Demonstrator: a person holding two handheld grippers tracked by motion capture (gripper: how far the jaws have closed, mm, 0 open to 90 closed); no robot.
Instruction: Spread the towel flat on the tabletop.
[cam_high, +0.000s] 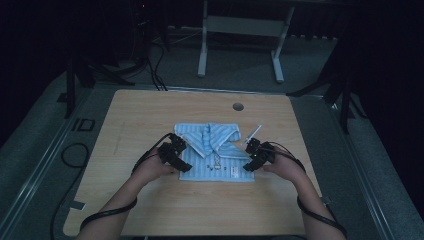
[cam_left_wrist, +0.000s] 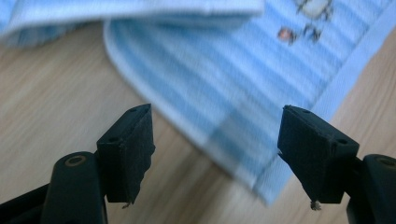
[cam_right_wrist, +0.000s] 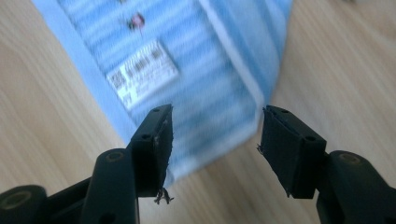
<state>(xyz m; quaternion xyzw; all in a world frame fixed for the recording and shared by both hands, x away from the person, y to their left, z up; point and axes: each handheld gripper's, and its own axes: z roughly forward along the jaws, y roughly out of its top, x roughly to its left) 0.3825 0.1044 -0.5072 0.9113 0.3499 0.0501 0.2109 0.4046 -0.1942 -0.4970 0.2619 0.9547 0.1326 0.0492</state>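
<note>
Both forearms come in low at the near edge of the counter (cam_high: 150, 210), one tool per hand. Left tool (cam_left_wrist: 217, 154) sits w/ jaws partly open, nothing pinched: the shirt's (cam_high: 215, 150) near-left corner lies under the gap, pads clear of the cloth. Right tool (cam_right_wrist: 215, 149) same story, jaws partly open astride the near-right corner, nothing held yet. No earlier look, so I say nothing on motion.

Shirt is a small light-blue striped one, folded into a rectangle, flat at mid-counter, collar toward the far side, white label (cam_right_wrist: 142, 72) near my right tool.

Step in hand, as I judge it: take both near corners & fold or lift the bottom edge. To do it well:
- drop both tools till the lower pad slides under the hem, not just on top
- pinch all layers at each corner, else the fold opens up
- close both together, keep hands level & evenly spaced so the edge stays straight
- don't drag; cloth is light, will skid on smooth wood.

Surface: pale wood-grain top, bare apart from the shirt, a white pen-like thing (cam_high: 254, 134) just by its right side, & a round cable hole (cam_high: 238, 106) near the far edge. Room is dim; grey floor, white desk legs (cam_high: 202, 50) beyond, black cables (cam_high: 157, 75) trailing at far left.
</note>
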